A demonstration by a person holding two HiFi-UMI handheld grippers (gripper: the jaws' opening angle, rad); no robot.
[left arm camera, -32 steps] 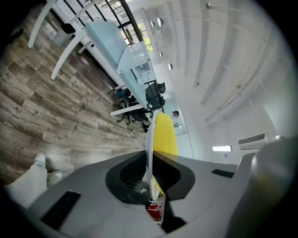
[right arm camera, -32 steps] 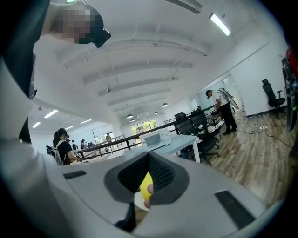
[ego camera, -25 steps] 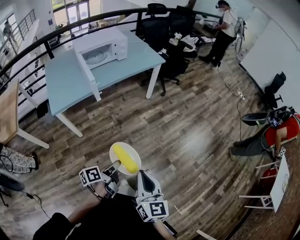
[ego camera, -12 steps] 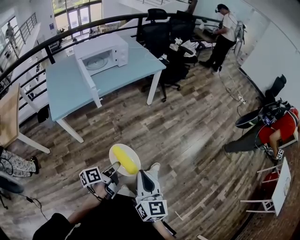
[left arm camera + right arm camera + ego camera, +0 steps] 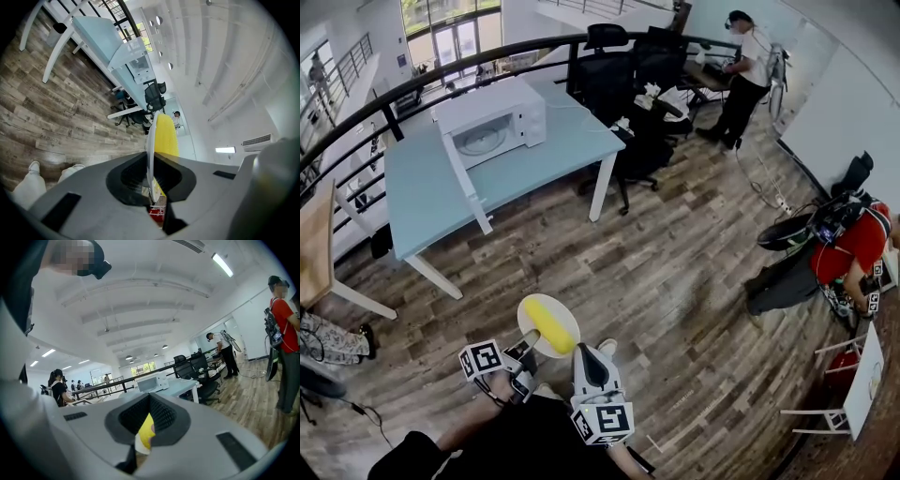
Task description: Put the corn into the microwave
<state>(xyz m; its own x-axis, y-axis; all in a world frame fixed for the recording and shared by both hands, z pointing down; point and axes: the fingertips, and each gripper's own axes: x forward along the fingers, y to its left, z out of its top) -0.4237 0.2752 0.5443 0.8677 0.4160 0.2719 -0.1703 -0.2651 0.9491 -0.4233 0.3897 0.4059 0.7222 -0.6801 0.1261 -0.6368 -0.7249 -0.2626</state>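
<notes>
A yellow corn cob lies on a round white plate. My left gripper is shut on the plate's near rim and carries it level over the wooden floor. In the left gripper view the plate runs edge-on between the jaws with the corn behind it. My right gripper hovers just right of the plate, its jaws together; corn peeks past its tips. The white microwave stands far ahead on the pale blue table, door swung open.
Black office chairs crowd the table's right end. A black railing runs behind it. One person stands at the back right; another in red bends at the right edge. A wooden table sits at the left.
The table and microwave have come nearer in the head view. Both grippers and the plate with corn keep their places relative to me.
</notes>
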